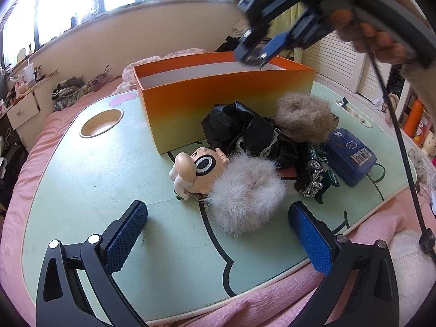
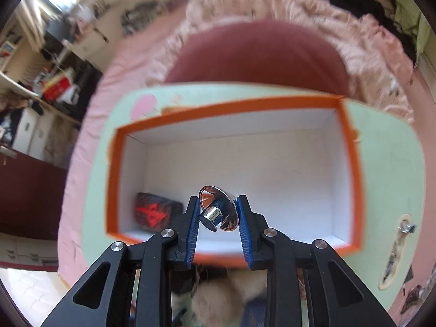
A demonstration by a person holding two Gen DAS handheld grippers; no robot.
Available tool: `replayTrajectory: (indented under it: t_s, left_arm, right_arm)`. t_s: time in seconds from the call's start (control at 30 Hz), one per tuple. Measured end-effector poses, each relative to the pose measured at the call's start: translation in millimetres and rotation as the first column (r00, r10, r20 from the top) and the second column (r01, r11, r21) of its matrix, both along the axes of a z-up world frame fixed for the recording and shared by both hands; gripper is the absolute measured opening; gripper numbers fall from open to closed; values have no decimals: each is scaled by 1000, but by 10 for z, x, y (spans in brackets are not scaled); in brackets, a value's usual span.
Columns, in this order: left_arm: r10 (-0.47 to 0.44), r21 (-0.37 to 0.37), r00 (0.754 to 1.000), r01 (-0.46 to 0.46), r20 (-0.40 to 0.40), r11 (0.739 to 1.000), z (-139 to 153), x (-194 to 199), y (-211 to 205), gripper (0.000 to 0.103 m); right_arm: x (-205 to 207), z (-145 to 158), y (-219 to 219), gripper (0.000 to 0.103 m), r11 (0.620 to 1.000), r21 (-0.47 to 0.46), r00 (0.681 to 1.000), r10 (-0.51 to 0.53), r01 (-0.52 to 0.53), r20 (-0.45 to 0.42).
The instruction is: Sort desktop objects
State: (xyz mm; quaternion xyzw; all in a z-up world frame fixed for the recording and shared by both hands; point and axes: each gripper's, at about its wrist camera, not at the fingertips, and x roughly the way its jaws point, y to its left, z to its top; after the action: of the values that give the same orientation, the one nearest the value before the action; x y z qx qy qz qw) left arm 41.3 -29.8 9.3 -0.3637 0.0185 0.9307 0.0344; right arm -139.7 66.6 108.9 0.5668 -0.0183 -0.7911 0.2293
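My right gripper (image 2: 216, 204) is shut on a shiny chrome knob-like piece (image 2: 219, 214) and hangs over the open orange box (image 2: 226, 109). A black item with red marks (image 2: 156, 212) lies in the box's near left corner. In the left wrist view the right gripper (image 1: 254, 51) hovers above the box's (image 1: 218, 103) far rim, held by a hand; the chrome piece is not visible there. My left gripper (image 1: 218, 208) stands open low over the table's front, its pads either side of a white fur pompom (image 1: 245, 199) without touching it.
On the green lap table (image 1: 95, 190) in front of the box lie a big-headed doll (image 1: 196, 169), a black garment (image 1: 239, 130), a grey-brown fur ring (image 1: 303, 117), a green toy car (image 1: 316, 174) and a blue case (image 1: 350, 155). A cup hole (image 1: 101, 122) sits at left. Pink bedding surrounds the table.
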Motion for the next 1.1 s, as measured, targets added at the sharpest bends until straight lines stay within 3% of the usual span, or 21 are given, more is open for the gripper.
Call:
replayTrajectory:
  t_s: [0.13, 0.27, 0.37, 0.43, 0.47, 0.5, 0.63, 0.73, 0.83, 0.9, 1.0, 1.1]
  left_arm:
    - [0, 0, 1000, 0, 0, 1000, -2, -3, 0, 103]
    - [0, 0, 1000, 0, 0, 1000, -3, -3, -2, 103]
    - [-1, 0, 1000, 1, 0, 1000, -3, -4, -2, 103]
    - [-1, 1, 1000, 1, 0, 1000, -2, -3, -2, 103]
    - [-1, 1, 1000, 1, 0, 1000, -3, -5, -1, 103]
    - [-1, 0, 1000, 1, 0, 1000, -2, -2, 1, 103]
    - [-1, 0, 1000, 1, 0, 1000, -3, -4, -1, 103]
    - [-1, 0, 1000, 1, 0, 1000, -1, 0, 1, 103]
    - [-1, 0, 1000, 1, 0, 1000, -3, -6, 0, 103]
    - [-1, 0, 1000, 1, 0, 1000, -3, -3, 2, 103]
    - [-2, 0, 1000, 2, 0, 1000, -3, -3, 1, 103]
    - [-1, -1, 1000, 1, 1, 1000, -1, -2, 5, 103]
  right_arm:
    - [460, 103, 349, 26, 997, -71, 996, 26, -32, -85]
    - [757, -228, 525, 26, 996, -91, 998, 18, -24, -67]
    - [861, -472, 391, 27, 995, -93, 998, 15, -20, -61]
    - [869, -512, 381, 40, 996, -92, 990, -31, 18, -135]
    - [912, -519, 367, 53, 995, -95, 981, -54, 37, -186]
    - [946, -537, 332, 59, 994, -102, 974, -55, 33, -222]
    - [1077, -599, 291, 63, 984, -176, 958, -39, -13, -285]
    - [1321, -469, 442, 64, 972, -236, 905, -113, 14, -409]
    - [1603, -417, 563, 75, 979, -203, 876, -70, -32, -477]
    - [1786, -504, 644, 85, 992, -120, 867, -35, -29, -497]
    - [1922, -757, 781, 85, 1000, -16, 877, -13, 6, -481]
    - [1938, -1030, 828, 85, 999, -30, 899, -34, 23, -436]
